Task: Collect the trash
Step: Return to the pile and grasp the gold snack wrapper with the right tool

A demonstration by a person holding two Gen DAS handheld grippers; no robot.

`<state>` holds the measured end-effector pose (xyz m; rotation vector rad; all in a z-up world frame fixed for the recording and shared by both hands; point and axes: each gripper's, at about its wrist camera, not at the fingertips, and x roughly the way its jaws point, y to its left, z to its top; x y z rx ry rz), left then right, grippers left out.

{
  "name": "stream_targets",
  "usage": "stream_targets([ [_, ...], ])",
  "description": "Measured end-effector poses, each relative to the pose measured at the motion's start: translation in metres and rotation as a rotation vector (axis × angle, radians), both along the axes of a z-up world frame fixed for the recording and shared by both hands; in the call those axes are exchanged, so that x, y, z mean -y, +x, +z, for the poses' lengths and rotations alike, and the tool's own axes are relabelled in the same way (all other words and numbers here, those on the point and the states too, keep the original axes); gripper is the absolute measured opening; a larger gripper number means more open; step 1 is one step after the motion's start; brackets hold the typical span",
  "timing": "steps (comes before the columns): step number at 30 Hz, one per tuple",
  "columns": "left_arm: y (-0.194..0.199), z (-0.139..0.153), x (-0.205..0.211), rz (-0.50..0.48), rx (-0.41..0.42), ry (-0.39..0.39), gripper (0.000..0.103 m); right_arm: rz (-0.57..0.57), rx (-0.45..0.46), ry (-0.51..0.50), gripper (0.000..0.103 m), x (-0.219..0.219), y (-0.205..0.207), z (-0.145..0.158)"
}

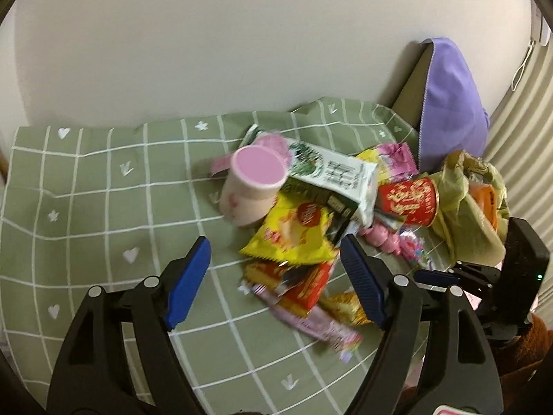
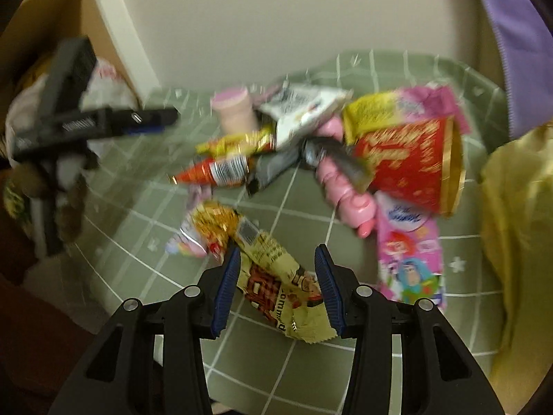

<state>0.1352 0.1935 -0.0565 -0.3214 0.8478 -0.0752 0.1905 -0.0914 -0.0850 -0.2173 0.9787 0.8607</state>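
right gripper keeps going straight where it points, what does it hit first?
Most likely the crumpled yellow snack wrapper lying between the open right gripper fingers on the green checked cloth. Depth is blurry, so contact may be near.

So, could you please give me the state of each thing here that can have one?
left gripper: open, empty, above the wrappers.
right gripper: open, astride the beige wrapper, not clamped.
pink-lidded cup: tilted, lid on.
red paper cup: on its side.
yellow-green bag: open, crumpled.

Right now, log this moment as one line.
left gripper: open over wrappers | right gripper: open, astride beige wrapper | yellow bag: right
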Motion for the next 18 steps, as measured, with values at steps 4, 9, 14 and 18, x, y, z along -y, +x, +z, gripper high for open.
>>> stream_targets([
  [4, -0.008, -0.007, -0.008, 0.016, -0.026, 0.007, 0.073, 0.02, -0.04, -0.05, 0.022, -0.003, -0.001, -0.016],
  [9, -0.011, -0.016, -0.008, 0.001, -0.046, -0.026, 0.073, -0.024, -0.024, -0.035, 0.017, 0.016, -0.004, -0.007],
  [14, -0.007, -0.019, 0.011, -0.059, -0.037, -0.019, 0.073, -0.144, 0.023, 0.024, 0.017, 0.044, -0.001, 0.015],
  [18, 0.0, -0.016, 0.015, -0.041, -0.025, -0.022, 0.073, -0.239, 0.047, 0.024, 0.017, 0.065, 0.003, 0.025],
])
